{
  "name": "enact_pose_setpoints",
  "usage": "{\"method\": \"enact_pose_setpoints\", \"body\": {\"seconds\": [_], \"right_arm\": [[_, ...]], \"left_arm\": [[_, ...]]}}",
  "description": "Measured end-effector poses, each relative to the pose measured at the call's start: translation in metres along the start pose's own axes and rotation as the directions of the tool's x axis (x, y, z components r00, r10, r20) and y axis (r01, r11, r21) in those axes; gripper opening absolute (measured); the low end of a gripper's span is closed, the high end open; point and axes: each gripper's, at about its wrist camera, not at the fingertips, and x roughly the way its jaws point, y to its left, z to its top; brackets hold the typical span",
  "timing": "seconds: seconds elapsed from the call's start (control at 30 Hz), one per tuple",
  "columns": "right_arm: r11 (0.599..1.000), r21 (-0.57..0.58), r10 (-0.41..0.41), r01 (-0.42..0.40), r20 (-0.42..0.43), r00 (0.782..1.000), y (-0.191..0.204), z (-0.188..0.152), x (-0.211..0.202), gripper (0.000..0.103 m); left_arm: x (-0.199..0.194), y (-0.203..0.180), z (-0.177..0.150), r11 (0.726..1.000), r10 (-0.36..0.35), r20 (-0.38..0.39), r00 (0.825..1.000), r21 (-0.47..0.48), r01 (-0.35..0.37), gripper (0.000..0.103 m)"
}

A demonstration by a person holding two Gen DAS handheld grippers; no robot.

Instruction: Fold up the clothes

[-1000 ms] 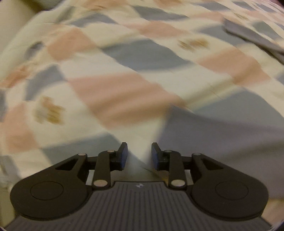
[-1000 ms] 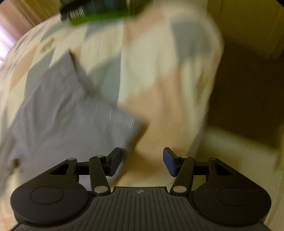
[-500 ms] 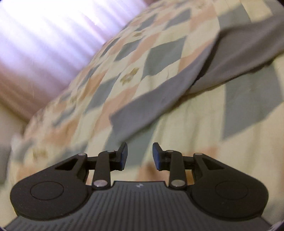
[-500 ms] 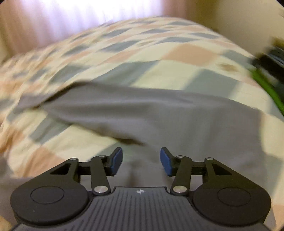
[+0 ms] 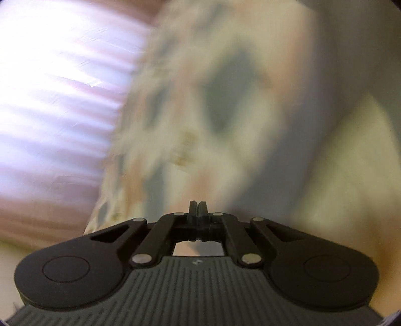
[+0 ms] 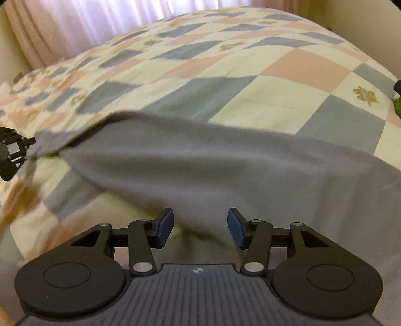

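Observation:
A grey garment (image 6: 213, 170) lies spread across the patchwork quilt (image 6: 288, 100) in the right wrist view, its narrow sleeve end reaching left. My right gripper (image 6: 200, 228) hangs over the garment's near edge. Its blue pads (image 6: 166, 227) stand apart and are opening slightly, with cloth beneath the gap but not pressed. The left gripper (image 6: 12, 150) shows at the far left, right at the sleeve tip. In the blurred left wrist view that left gripper (image 5: 198, 208) is shut, fingers together. I cannot tell whether cloth is pinched between them.
The bed's quilt of cream, pink and blue squares fills both views. A bright pink curtain (image 6: 100, 20) hangs behind the bed, also a curtain (image 5: 50, 100) left of it. A green and black object (image 6: 397, 100) sits at the quilt's right edge.
The left gripper's fingers have closed from a narrow gap, and its view swung fast into blur. The right gripper's view steadied over the grey garment; the left gripper appeared at the sleeve tip.

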Motion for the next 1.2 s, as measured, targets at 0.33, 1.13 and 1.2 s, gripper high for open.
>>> {"method": "enact_pose_setpoints", "body": {"seconds": [0.33, 1.13, 1.2], "right_arm": [[0.992, 0.108, 0.064, -0.064, 0.000, 0.998, -0.004, 0.023, 0.018, 0.056], [0.978, 0.179, 0.107, -0.102, -0.017, 0.994, 0.011, 0.023, 0.028, 0.061], [0.975, 0.194, 0.112, -0.108, -0.013, 0.994, 0.010, 0.020, 0.026, 0.061]], "left_arm": [[-0.013, 0.022, -0.012, 0.986, -0.166, -0.040, 0.985, 0.007, 0.166, 0.024], [0.104, 0.145, -0.057, 0.200, -0.449, -0.068, 0.891, -0.979, 0.026, 0.025], [0.110, 0.121, -0.079, -0.022, -0.565, 0.038, 0.824, -0.999, 0.031, 0.025]]}}
